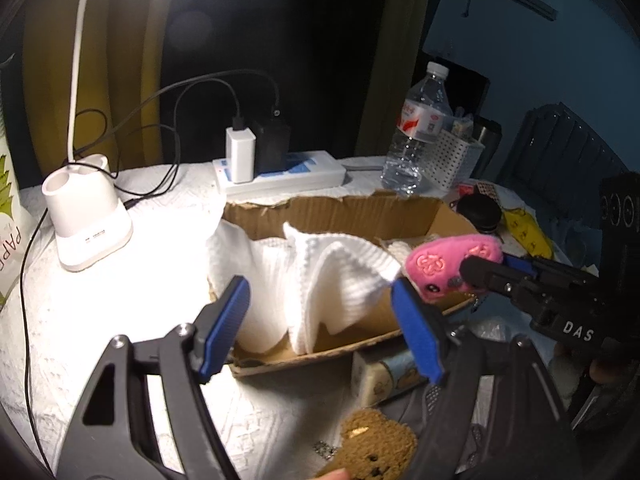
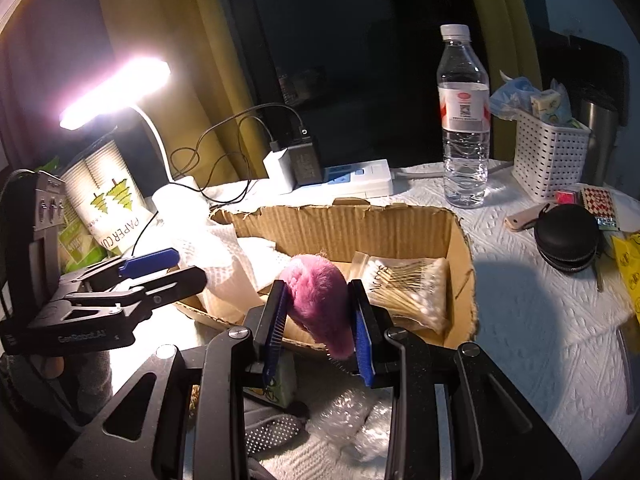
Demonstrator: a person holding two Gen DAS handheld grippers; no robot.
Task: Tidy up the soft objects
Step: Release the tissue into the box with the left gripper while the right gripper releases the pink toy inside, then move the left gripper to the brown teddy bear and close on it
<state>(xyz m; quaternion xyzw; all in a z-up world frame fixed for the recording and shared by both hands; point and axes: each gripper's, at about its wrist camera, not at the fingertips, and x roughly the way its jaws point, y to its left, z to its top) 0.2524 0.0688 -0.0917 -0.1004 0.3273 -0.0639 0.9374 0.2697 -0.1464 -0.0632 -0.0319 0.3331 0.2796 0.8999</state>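
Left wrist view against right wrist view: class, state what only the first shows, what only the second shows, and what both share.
Only the left wrist view shows the brown bear toy lying in front of the box, and the embroidered face of the pink plush.

Only the right wrist view shows the cotton swab pack inside the box and the black round case.

Both show the cardboard box, white paper towels, water bottle, and the right gripper clamping the pink plush while the left gripper is open.

Home desk: lamp (image 2: 114, 92), power strip (image 2: 356, 178), curtains (image 2: 160, 40).
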